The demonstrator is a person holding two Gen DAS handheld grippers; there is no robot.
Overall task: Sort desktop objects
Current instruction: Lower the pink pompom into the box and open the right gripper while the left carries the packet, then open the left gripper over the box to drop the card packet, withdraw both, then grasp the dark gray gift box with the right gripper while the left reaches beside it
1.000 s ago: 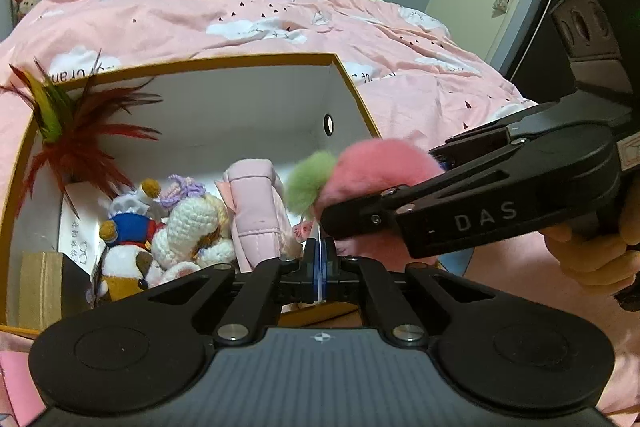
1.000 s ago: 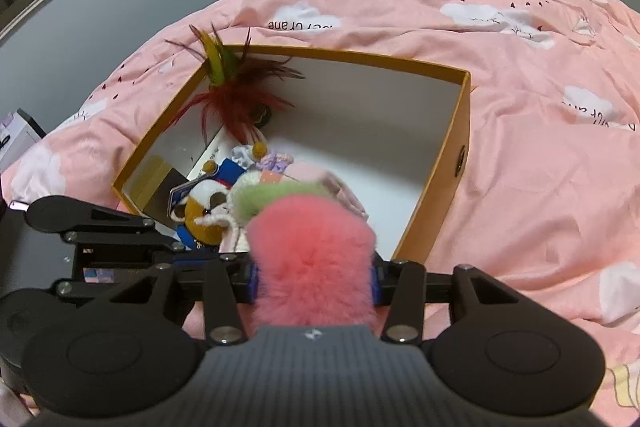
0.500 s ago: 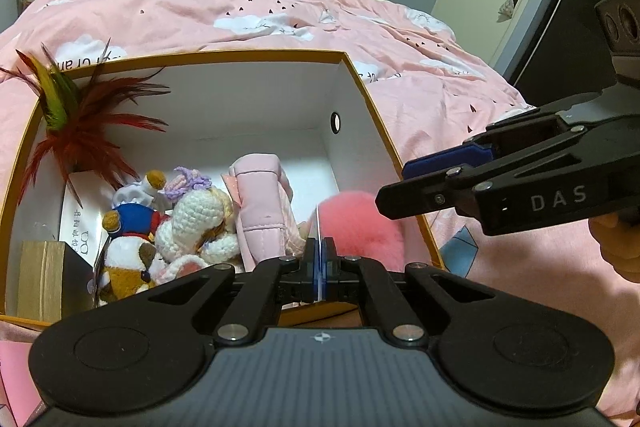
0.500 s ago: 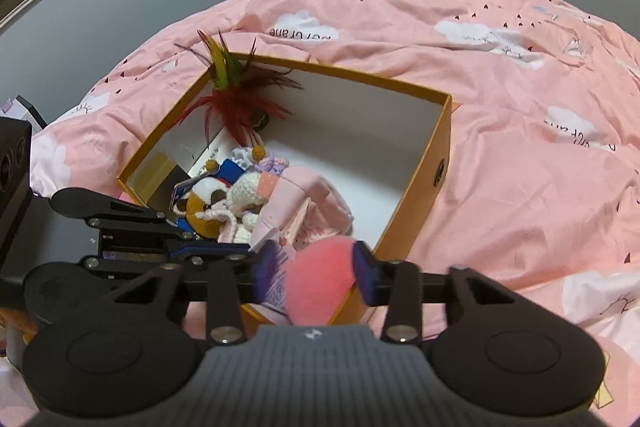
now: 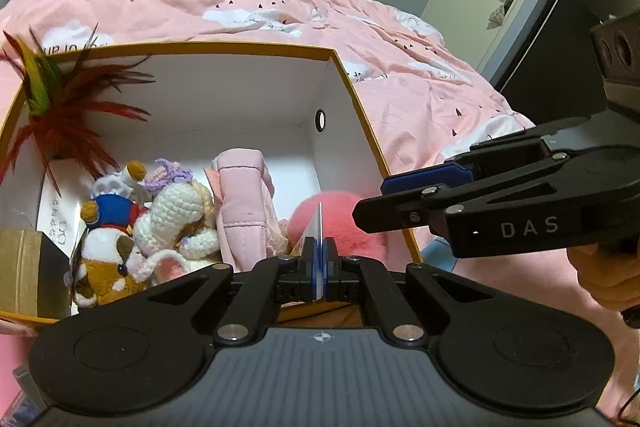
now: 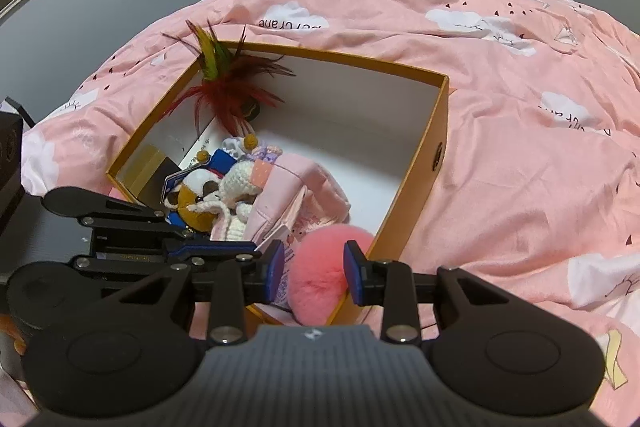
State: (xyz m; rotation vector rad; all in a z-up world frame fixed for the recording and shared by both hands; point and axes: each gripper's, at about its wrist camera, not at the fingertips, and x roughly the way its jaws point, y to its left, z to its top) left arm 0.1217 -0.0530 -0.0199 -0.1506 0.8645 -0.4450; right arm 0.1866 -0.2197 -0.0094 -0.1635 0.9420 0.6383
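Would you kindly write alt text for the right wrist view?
The right tongs hang over the near corner of an orange box on a pink quilt, closing, with a pink pompom lying in the box between them. Plush toys and red feathers fill its left side.

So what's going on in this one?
A person is sorting soft toys into an orange box on a pink bedspread. The pink pompom lies in the box's near corner, below the right gripper, whose jaws are closing but not pressing it. The left gripper is shut on a thin card.
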